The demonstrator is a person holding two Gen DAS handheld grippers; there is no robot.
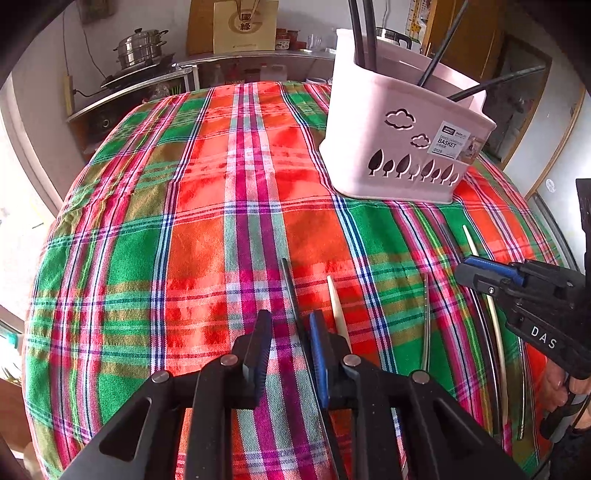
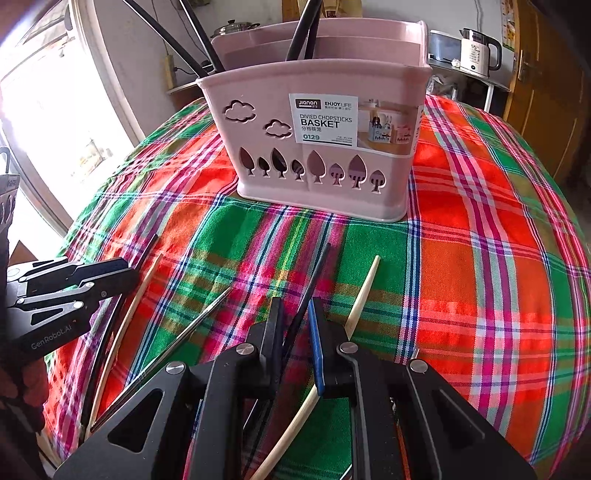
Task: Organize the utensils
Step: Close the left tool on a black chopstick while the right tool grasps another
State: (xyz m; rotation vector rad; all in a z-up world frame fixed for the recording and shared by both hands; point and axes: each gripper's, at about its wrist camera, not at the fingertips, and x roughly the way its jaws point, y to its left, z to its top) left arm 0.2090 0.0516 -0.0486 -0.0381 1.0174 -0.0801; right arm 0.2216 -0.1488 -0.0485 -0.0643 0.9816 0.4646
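A pink divided basket (image 1: pixel 369 110) (image 2: pixel 332 206) stands on the plaid tablecloth with dark utensil handles (image 2: pixel 303 33) in it. Several chopsticks lie loose in front of it. My left gripper (image 1: pixel 290 317) (image 2: pixel 127 271) is low over the cloth and open. A dark chopstick (image 1: pixel 288 280) lies between its fingers against the blue pad, and a cream one (image 1: pixel 337 302) lies just right of it. My right gripper (image 2: pixel 294 302) (image 1: pixel 466 267) stands narrowly open around another dark chopstick (image 2: pixel 319 266). A cream chopstick (image 2: pixel 365 288) passes under its right finger.
A metal chopstick (image 1: pixel 426 321) (image 2: pixel 207 314) lies between the two grippers. The left half of the cloth (image 1: pixel 166 221) is bare. Behind the table stand a shelf with a steel steamer pot (image 1: pixel 142 46) and a kettle (image 2: pixel 478 51). A person's hand (image 1: pixel 557 384) holds the right gripper.
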